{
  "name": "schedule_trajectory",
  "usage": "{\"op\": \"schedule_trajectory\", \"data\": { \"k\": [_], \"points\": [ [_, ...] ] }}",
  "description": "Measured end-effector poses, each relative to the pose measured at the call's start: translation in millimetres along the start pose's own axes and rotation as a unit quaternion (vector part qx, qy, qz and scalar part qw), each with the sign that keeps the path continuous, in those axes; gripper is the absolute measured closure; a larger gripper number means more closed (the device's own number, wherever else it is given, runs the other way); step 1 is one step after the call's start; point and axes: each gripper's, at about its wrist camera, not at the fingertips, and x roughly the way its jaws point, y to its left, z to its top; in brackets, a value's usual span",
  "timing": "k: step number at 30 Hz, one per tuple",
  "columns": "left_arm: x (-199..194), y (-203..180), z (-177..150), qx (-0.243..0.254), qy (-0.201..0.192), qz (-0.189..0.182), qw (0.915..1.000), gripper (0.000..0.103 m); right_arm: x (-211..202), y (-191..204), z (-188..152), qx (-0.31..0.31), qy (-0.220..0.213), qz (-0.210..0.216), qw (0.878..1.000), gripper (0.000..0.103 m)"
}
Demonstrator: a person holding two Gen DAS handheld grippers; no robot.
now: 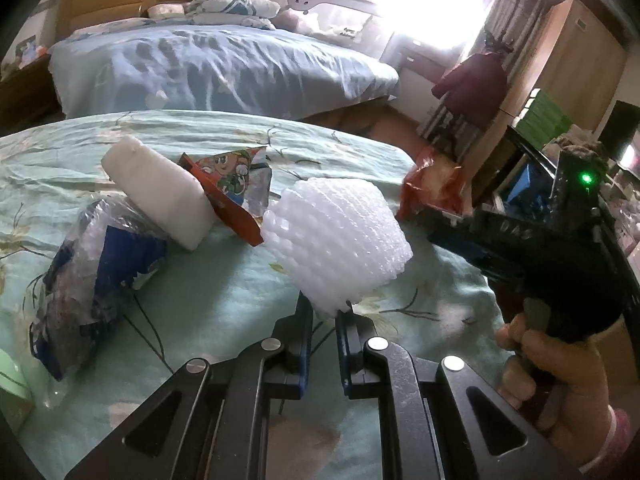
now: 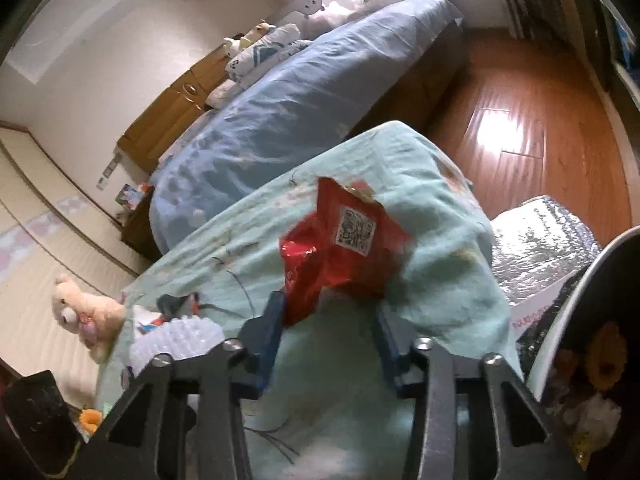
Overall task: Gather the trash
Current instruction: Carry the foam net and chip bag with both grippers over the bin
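Note:
My left gripper (image 1: 325, 312) is shut on a white foam net sleeve (image 1: 336, 236) and holds it just above the pale green floral cloth (image 1: 224, 300). On the cloth lie a white foam block (image 1: 160, 192), a cartoon-printed snack wrapper (image 1: 232, 184) and a blue and white plastic bag (image 1: 92, 280). My right gripper (image 2: 330, 312) is open, its fingers either side of a red wrapper with a QR code (image 2: 344, 248); that wrapper also shows in the left wrist view (image 1: 432, 188). The foam net shows at lower left in the right wrist view (image 2: 180, 340).
A dark round bin with trash inside (image 2: 592, 360) is at the right by a silver foil box (image 2: 540, 248). A bed with a blue cover (image 1: 216, 68) lies behind. A teddy bear (image 2: 84, 312) sits at the left. Wooden floor (image 2: 520, 120) lies beyond.

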Motion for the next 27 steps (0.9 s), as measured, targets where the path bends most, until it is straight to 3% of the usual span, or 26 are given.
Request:
{"op": "schedule_trajectory", "data": {
  "k": [8,13,16,18,21,23,27],
  "points": [
    [-5,0,-5,-0.001,-0.002,-0.002,1.0,0.094,-20,1,-17,-0.02,0.0,0.001,1.0,0.103],
    [-8,1,-7,-0.002,-0.002,-0.003,1.0,0.094,-39,11,-23,-0.041,-0.009,0.003,0.999,0.093],
    [-7,4,-8,-0.005,0.001,-0.006,1.0,0.094,-56,22,-26,-0.073,-0.033,-0.001,0.997,0.077],
    [-7,5,-8,-0.007,0.002,-0.008,0.9999,0.094,-68,25,-26,-0.092,-0.059,-0.015,0.994,0.046],
    [-3,6,-6,-0.007,0.004,-0.009,0.9999,0.094,-73,25,-16,-0.116,-0.094,-0.067,0.987,0.034],
    [-2,5,-6,-0.006,0.004,-0.01,0.9999,0.094,-66,22,-6,-0.119,-0.092,-0.075,0.986,0.026],
    [0,8,-6,-0.009,0.003,-0.012,0.9999,0.094,-34,13,17,-0.116,-0.059,-0.093,0.987,0.026]
  ]
}}
